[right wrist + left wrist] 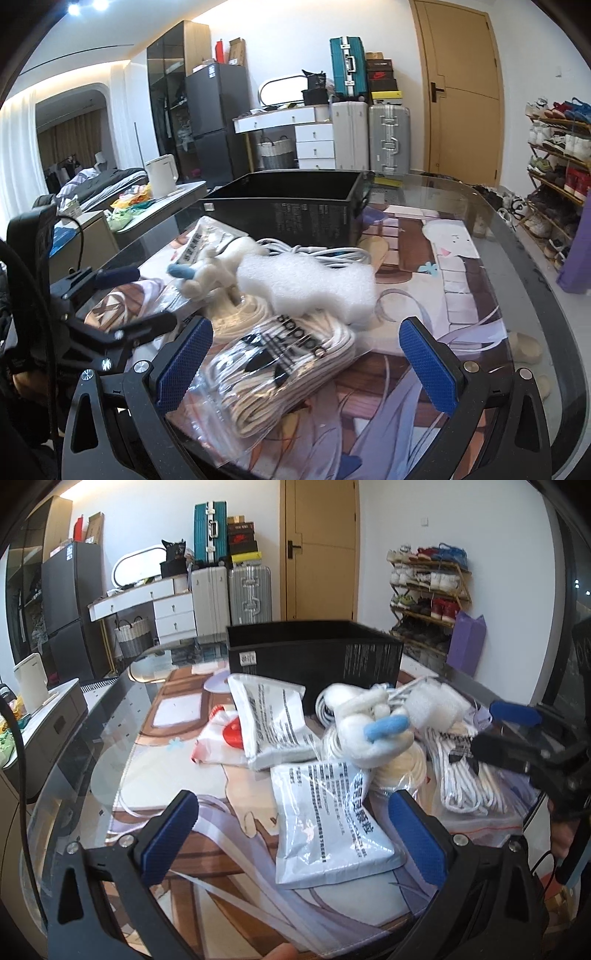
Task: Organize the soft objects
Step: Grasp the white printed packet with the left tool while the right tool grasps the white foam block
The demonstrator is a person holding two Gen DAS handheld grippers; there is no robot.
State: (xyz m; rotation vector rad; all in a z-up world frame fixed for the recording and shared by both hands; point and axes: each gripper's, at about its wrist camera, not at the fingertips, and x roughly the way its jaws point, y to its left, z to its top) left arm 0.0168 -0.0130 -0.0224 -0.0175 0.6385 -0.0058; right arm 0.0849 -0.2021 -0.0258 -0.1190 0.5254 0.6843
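Left tongs point(291, 834): spread wide, holding nothing, over a flat white plastic pouch point(328, 819) with black print.
Right tongs point(306, 362): spread wide, holding nothing, over a clear bag of ribbed white socks point(280, 365).
Plush toy point(369, 731): soft, white, blue tip, on top of the pile, long way pointing left to right.
Foam block point(314, 284): bumpy, white, just behind the socks.
Box point(314, 653): black, open, at the far end of the glass desk point(517, 258).

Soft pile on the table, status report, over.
Both tongs open, empty. Plush toy, foam block, bagged socks unsorted beside empty black box. Nothing blocking.
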